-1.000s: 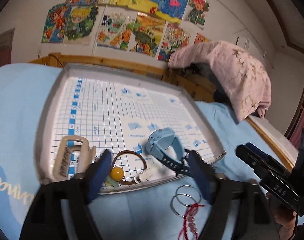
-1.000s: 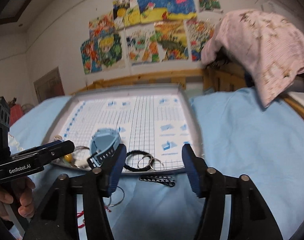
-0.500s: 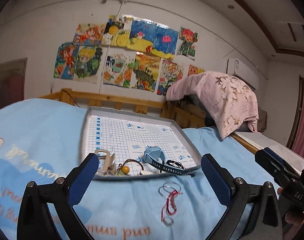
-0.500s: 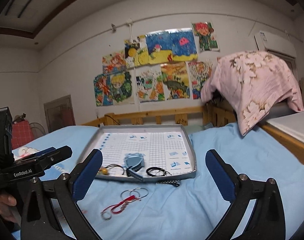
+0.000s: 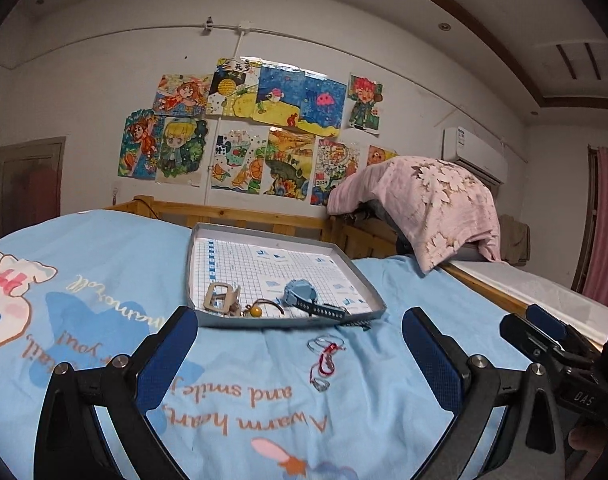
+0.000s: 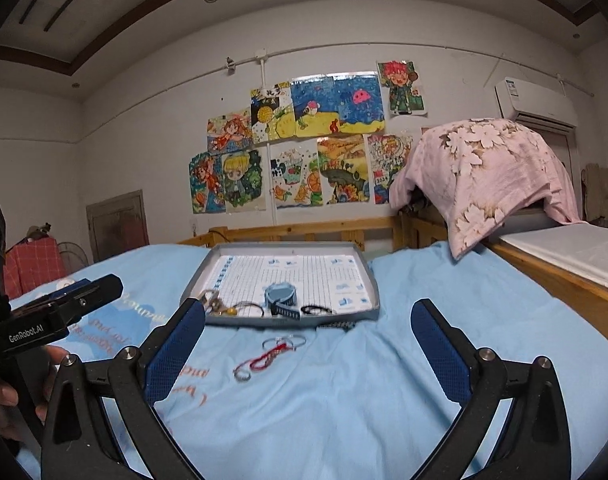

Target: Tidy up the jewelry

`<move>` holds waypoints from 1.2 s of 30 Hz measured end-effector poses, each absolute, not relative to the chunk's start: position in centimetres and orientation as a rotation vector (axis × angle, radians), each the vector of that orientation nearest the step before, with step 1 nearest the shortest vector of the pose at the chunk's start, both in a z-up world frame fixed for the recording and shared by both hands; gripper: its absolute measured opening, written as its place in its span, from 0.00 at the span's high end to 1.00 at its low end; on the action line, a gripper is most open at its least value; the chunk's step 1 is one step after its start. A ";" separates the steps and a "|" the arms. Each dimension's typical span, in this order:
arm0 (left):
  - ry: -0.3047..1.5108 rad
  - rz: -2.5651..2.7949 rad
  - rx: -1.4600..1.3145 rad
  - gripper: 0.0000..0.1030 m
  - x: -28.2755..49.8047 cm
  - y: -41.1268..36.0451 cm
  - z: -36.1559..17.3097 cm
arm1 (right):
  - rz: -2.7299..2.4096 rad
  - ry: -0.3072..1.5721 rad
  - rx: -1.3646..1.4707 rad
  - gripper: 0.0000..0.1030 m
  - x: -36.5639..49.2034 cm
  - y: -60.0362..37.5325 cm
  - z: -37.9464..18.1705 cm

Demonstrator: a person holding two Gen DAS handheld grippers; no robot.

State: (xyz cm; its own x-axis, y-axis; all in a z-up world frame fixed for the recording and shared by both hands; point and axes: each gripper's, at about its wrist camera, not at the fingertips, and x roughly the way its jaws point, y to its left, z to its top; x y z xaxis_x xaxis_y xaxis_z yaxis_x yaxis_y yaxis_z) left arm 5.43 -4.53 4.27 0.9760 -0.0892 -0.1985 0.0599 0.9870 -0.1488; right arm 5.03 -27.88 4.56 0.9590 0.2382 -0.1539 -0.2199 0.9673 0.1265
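A grey tray [image 5: 260, 322] [image 6: 292, 321] with a grid-printed sheet lies on the blue bedsheet. In it are a beige hair clip [image 5: 220, 298], a brown cord with a yellow bead [image 5: 256, 311] [image 6: 232, 311], a blue watch [image 5: 300, 294] [image 6: 280, 294] and a black band [image 6: 316, 310]. A red string bracelet with silver rings [image 5: 324, 354] [image 6: 270, 354] lies on the sheet in front of the tray, and a dark chain [image 6: 336, 325] rests at the tray's front edge. My left gripper [image 5: 298, 354] and right gripper [image 6: 308, 354] both stand open and empty, well back from the tray.
A wooden bed rail [image 6: 300, 232] runs behind the tray. A pink flowered blanket [image 6: 488, 168] drapes over something at the right, beside a white mattress [image 6: 564, 248]. Drawings [image 5: 256, 128] cover the wall. A hand [image 6: 8, 392] holds the left gripper.
Both grippers have pulled back from the tray and risen a little, and their jaws have spread wide. The jewelry lies where it was.
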 end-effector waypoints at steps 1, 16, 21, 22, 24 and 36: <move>0.207 -0.078 -0.138 0.00 5.2 -4.6 4.1 | 0.224 0.178 0.104 0.02 4.7 -27.9 4.4; 0.256 -0.067 -0.153 0.00 3.8 -4.1 1.6 | 0.155 0.207 0.075 0.02 2.4 -27.7 3.8; 0.264 -0.063 -0.147 0.00 3.9 -3.9 1.5 | 0.155 0.218 0.068 0.02 3.0 -27.4 3.8; 0.268 -0.061 -0.147 0.00 3.9 -3.9 1.4 | 0.157 0.220 0.068 0.02 3.2 -27.3 3.9; 0.278 -0.058 -0.149 0.00 4.0 -3.7 1.3 | 0.160 0.221 0.067 0.02 3.4 -27.1 4.0; 0.343 -0.065 -0.153 0.00 5.7 -4.0 1.5 | 0.185 0.205 0.067 0.02 4.8 -27.0 4.9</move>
State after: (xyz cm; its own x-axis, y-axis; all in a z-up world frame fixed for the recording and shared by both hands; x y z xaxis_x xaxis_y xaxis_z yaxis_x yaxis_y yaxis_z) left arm 5.67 -4.01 1.52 0.9397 -0.0897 -0.3301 0.0380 0.9864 -0.1601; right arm 4.78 -26.96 4.93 0.9622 0.1891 -0.1960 -0.1755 0.9808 0.0844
